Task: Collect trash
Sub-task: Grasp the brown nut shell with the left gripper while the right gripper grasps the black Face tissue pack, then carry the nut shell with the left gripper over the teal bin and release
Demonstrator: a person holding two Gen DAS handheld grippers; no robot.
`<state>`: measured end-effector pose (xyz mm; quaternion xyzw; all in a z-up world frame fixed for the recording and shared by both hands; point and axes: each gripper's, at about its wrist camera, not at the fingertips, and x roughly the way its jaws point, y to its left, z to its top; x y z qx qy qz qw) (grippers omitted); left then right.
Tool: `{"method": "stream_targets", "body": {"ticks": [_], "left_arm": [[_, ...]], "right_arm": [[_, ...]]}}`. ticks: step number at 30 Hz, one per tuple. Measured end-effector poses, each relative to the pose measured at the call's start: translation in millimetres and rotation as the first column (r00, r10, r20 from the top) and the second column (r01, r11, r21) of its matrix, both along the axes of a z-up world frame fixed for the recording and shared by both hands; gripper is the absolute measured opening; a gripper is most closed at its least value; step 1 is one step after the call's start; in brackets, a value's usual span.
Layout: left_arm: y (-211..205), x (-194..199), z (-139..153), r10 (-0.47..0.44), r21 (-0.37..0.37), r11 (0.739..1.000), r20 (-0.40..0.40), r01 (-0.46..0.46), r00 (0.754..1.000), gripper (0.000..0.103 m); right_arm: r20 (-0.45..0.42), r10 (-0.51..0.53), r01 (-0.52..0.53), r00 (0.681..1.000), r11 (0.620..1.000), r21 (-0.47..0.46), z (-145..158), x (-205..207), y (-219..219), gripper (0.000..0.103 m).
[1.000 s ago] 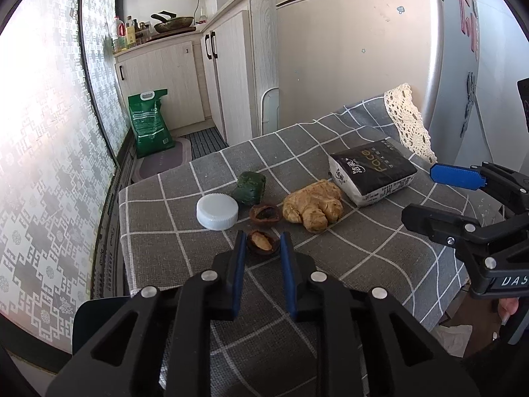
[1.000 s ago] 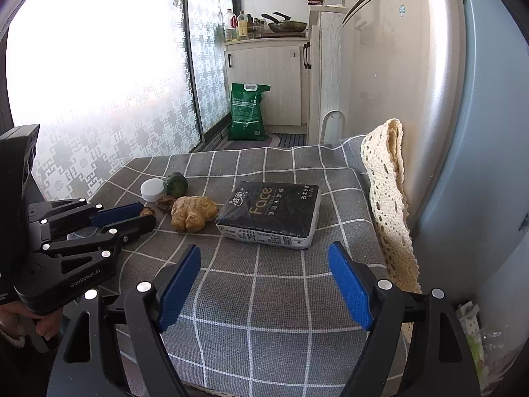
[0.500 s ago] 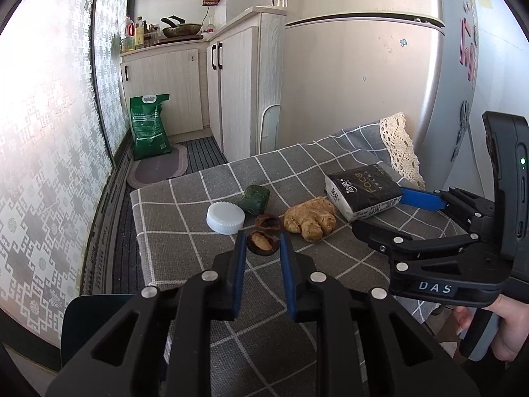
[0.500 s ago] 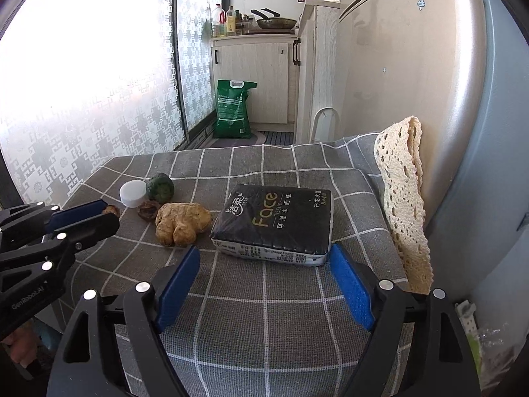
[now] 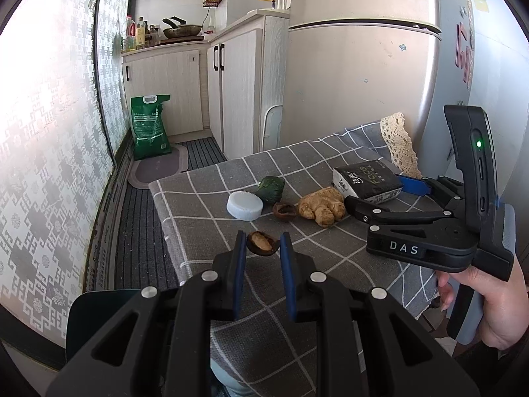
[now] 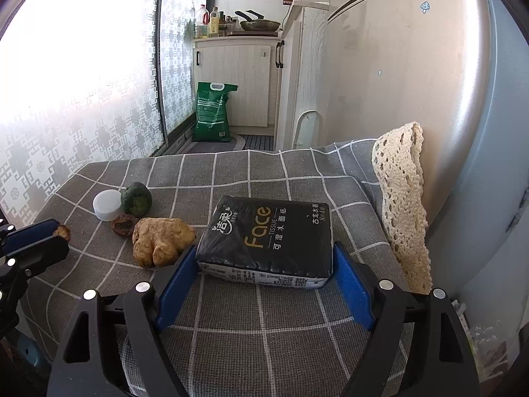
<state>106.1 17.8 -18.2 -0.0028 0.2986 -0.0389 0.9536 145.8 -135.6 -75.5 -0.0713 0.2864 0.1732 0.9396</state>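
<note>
Left gripper (image 5: 261,243) pinching a nut shell half (image 5: 262,243) above the checked tablecloth (image 6: 231,330); right gripper (image 6: 261,274) spread, straddling a black tissue pack (image 6: 269,240); beyond: ginger root (image 6: 160,241), second shell (image 6: 123,226), white cap (image 6: 106,205), green lump (image 6: 136,199).

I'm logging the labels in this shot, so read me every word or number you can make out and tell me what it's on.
"Face" and "TISSUE": top of the black tissue pack, beside Chinese characters.
"DAS": white letters on the body of the right gripper.
Small print on the tissue pack's front edge: too small to read.
Print on the green bag on the floor: blurred, unreadable.
Red signs on the fridge: cut off and distorted, unreadable.
</note>
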Motion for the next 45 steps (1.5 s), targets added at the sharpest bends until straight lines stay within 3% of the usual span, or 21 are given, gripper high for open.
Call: {"method": "stream_targets", "body": {"ticks": [5, 8, 16, 24, 35, 45], "left_arm": [[9, -4, 1, 0.007, -0.003, 1.0, 0.002, -0.007, 1.0, 0.022], [13, -7, 3, 0.008, -0.005, 1.0, 0.008, -0.008, 1.0, 0.022], [28, -21, 13, 0.026, -0.04, 0.999, 0.047, -0.024, 0.999, 0.022], [58, -33, 16, 0.079, -0.054, 0.996, 0.056, -0.076, 0.995, 0.022], [119, -56, 13, 0.191, -0.087, 0.979, 0.056, -0.186, 0.98, 0.022], [164, -73, -11, 0.263, -0.093, 0.96, -0.013, -0.263, 0.965, 0.022]], "right_arm": [[0.008, -0.021, 0.021, 1.0, 1.0, -0.003, -2, 2, 3, 0.081], [0.016, -0.018, 0.018, 1.0, 1.0, -0.001, -1, 2, 3, 0.073], [0.04, -0.013, 0.011, 0.999, 0.999, 0.043, 20, -8, 3, 0.072], [0.072, 0.082, -0.085, 0.994, 0.995, 0.052, 44, -28, 40, 0.073], [0.073, 0.199, -0.202, 0.977, 0.979, 0.039, 53, -48, 97, 0.073], [0.054, 0.313, -0.315, 0.948, 0.949, 0.025, 57, -70, 151, 0.073]]}}
